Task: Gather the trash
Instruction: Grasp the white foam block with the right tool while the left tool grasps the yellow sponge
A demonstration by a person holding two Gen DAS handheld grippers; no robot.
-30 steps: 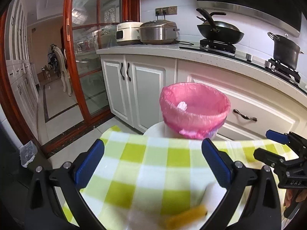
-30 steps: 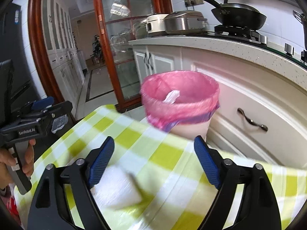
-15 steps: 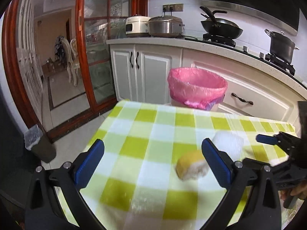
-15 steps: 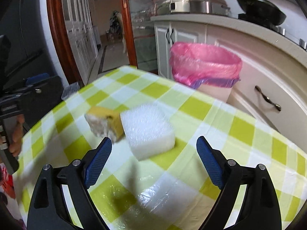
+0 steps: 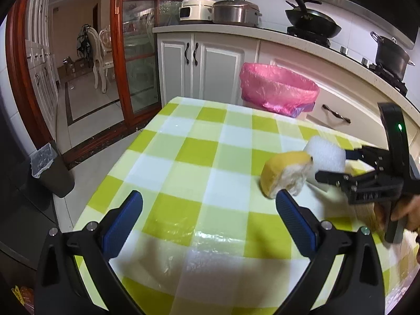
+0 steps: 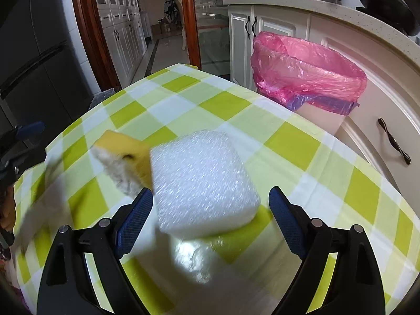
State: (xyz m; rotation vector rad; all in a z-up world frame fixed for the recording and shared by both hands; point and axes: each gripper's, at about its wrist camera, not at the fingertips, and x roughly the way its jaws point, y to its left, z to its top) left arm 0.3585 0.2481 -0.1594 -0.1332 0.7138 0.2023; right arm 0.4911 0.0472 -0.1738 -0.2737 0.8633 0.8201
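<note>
A white foam block (image 6: 202, 181) lies on the green checked table (image 6: 215, 102), and a yellow peel scrap (image 6: 126, 155) touches its left side. My right gripper (image 6: 210, 204) is open, its blue pads on either side of the block's near end. My left gripper (image 5: 210, 210) is open with nothing in it; the yellow scrap (image 5: 284, 174) sits just beyond its right pad, with the foam block (image 5: 325, 157) behind it. The right gripper (image 5: 338, 166) shows at the right edge of the left wrist view. A pink-lined trash bin (image 5: 278, 92) (image 6: 309, 76) stands past the table's far edge.
White cabinets and a drawer handle (image 6: 393, 141) stand behind the bin. The counter (image 5: 288, 36) carries cookers, a wok and a pot. A small dark floor bin (image 5: 50, 168) sits left of the table by the glass door (image 5: 136, 60). A hand (image 5: 409, 215) holds the right gripper.
Both grippers have drawn back from the pink bin and come lower over the table. The foam block and yellow scrap are now much closer, and the right pads flank the block.
</note>
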